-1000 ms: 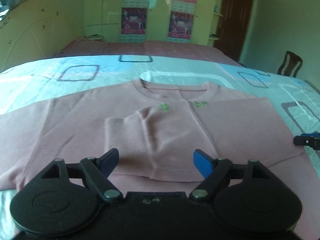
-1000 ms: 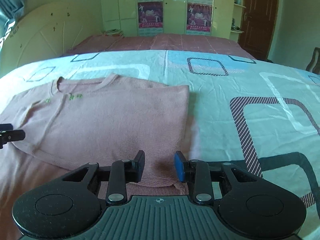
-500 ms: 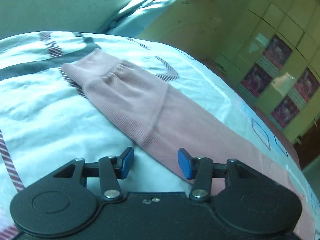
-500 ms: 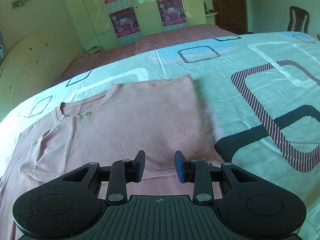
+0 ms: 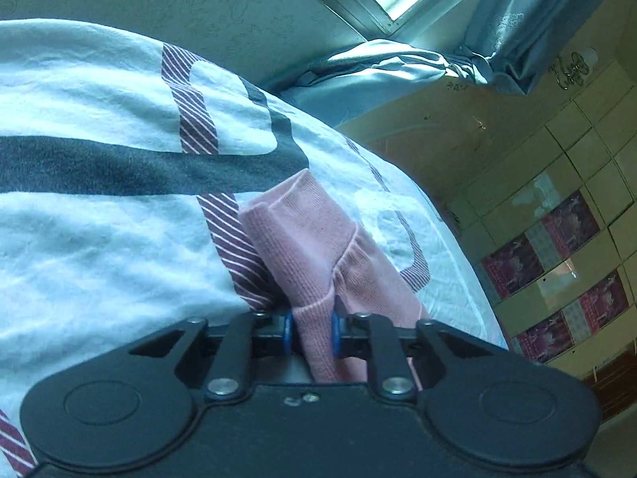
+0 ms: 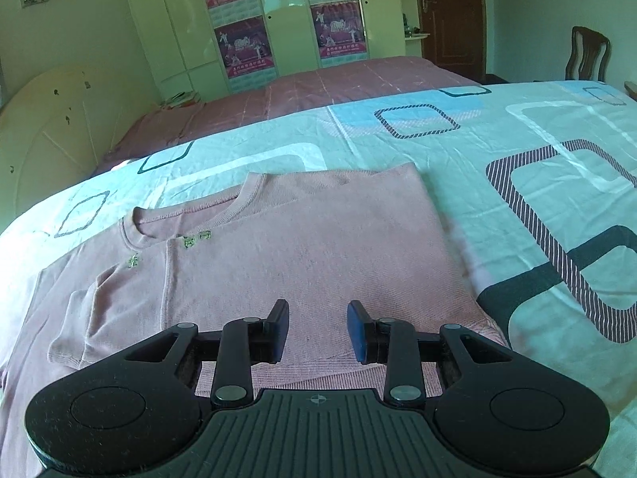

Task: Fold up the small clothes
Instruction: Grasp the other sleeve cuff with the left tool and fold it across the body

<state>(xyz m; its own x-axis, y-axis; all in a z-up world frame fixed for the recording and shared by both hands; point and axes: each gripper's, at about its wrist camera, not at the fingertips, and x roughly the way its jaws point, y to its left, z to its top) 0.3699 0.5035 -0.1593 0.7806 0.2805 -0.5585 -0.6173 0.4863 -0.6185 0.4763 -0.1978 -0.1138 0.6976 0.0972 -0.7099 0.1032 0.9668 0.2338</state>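
Observation:
A pink knit sweater (image 6: pixel 310 255) lies flat on the bed, its right side folded in over the body. Its other sleeve (image 5: pixel 306 247) stretches out over the patterned bedspread (image 5: pixel 99 239) in the left wrist view, ribbed cuff at the far end. My left gripper (image 5: pixel 312 332) is closing, and its blue pads pinch a bunched ridge of that sleeve. My right gripper (image 6: pixel 317 328) hovers over the sweater's lower hem, jaws a little apart with nothing between them.
A second bed with a maroon cover (image 6: pixel 302 91) lies beyond. Behind it stand a cream wardrobe with posters (image 6: pixel 278 12), a brown door (image 6: pixel 450 12) and a wooden chair (image 6: pixel 587 55). A curved headboard (image 5: pixel 458 147) and grey-blue curtain (image 5: pixel 398 67) border the sleeve side.
My left gripper swung from over the sweater's body out to the outstretched sleeve, rolled, and closed on the sleeve. My right gripper shifted slightly over the hem, its jaws unchanged.

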